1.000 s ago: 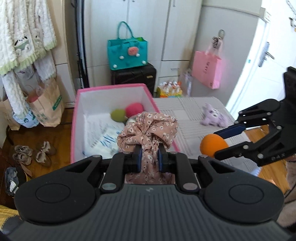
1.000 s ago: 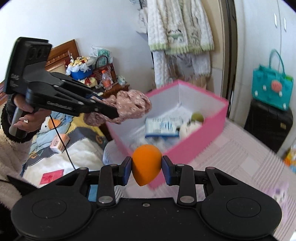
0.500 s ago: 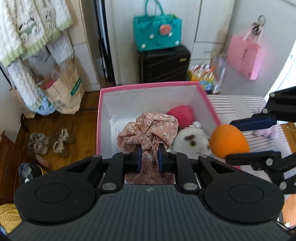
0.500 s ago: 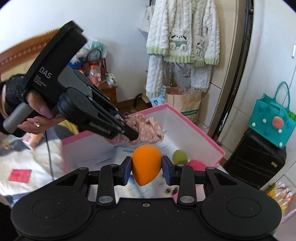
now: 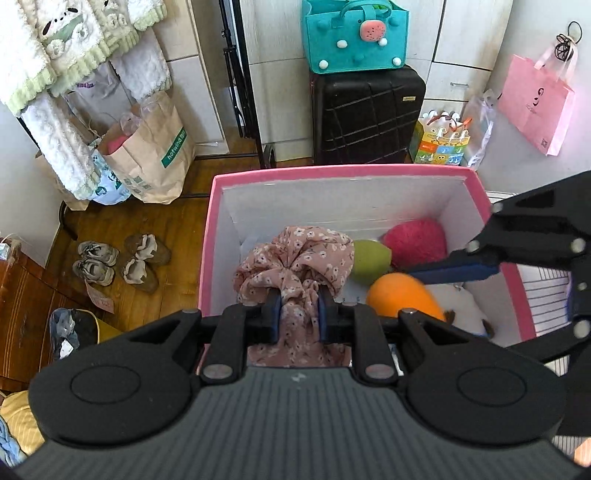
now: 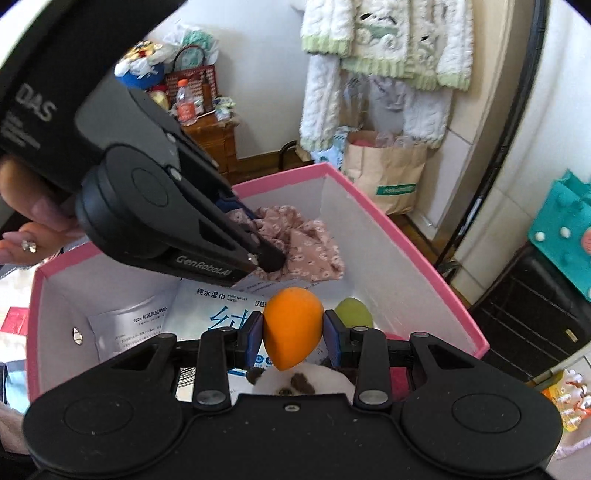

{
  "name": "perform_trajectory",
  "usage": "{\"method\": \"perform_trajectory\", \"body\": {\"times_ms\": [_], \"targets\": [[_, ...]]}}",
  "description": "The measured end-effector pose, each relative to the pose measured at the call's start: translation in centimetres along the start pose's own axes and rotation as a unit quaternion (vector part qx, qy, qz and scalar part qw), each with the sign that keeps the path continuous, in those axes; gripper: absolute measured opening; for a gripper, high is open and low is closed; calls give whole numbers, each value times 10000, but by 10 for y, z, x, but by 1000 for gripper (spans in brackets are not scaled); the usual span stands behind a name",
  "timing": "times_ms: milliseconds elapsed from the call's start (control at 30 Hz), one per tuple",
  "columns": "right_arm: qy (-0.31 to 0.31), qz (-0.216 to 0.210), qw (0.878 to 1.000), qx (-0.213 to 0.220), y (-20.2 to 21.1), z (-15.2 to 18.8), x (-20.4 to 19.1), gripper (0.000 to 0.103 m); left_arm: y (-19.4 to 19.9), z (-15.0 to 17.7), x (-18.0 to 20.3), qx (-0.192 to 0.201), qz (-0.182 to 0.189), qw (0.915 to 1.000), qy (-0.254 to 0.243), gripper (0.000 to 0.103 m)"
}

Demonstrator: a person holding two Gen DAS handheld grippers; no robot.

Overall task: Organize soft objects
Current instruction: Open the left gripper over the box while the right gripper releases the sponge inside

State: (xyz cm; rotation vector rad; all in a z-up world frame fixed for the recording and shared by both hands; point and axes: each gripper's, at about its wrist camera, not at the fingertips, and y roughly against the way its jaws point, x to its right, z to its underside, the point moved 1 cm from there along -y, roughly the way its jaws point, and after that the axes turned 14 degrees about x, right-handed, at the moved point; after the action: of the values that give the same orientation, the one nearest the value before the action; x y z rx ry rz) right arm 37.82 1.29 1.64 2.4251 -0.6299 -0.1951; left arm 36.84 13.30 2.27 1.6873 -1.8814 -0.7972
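My left gripper (image 5: 298, 311) is shut on a pink floral scrunchie (image 5: 295, 266) and holds it over the open pink box (image 5: 343, 170). My right gripper (image 6: 292, 336) is shut on an orange egg-shaped sponge (image 6: 291, 326), also over the box; the sponge shows in the left wrist view (image 5: 402, 297) too. Inside the box lie a green sponge (image 5: 369, 261), a red fuzzy ball (image 5: 415, 246), a white plush toy (image 6: 303, 382) and a pack of wet wipes (image 6: 218, 314). The left gripper with the scrunchie (image 6: 299, 247) shows in the right wrist view.
A black suitcase (image 5: 365, 114) with a teal felt bag (image 5: 354, 35) stands behind the box. A paper bag (image 5: 147, 151) and shoes (image 5: 122, 258) sit on the wooden floor at left. A pink bag (image 5: 535, 103) hangs at right. White clothes (image 6: 384, 55) hang nearby.
Both grippers have moved from beside the box to over its opening and tilted down, still holding the scrunchie and the orange sponge.
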Motion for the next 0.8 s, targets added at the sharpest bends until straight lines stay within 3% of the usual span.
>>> {"method": "perform_trajectory", "body": {"times_ms": [300, 333, 400, 567, 800], "targets": [[49, -69, 9996, -284, -31, -4, 9, 41, -16, 0, -4, -157, -70, 9998, 110, 24], [36, -76, 9995, -299, -32, -4, 9, 41, -17, 0, -3, -168, -94, 9997, 120, 27], [9, -46, 9996, -274, -34, -4, 10, 42, -18, 0, -3, -145, -142, 9998, 91, 44], [-204, -49, 9998, 41, -19, -4, 10, 42, -1, -1, -10, 400, -190, 9985, 335, 49], [-636, 60, 9976, 280, 16, -2, 1, 43, 32, 6, -9, 556, -1, 9980, 307, 51]]}}
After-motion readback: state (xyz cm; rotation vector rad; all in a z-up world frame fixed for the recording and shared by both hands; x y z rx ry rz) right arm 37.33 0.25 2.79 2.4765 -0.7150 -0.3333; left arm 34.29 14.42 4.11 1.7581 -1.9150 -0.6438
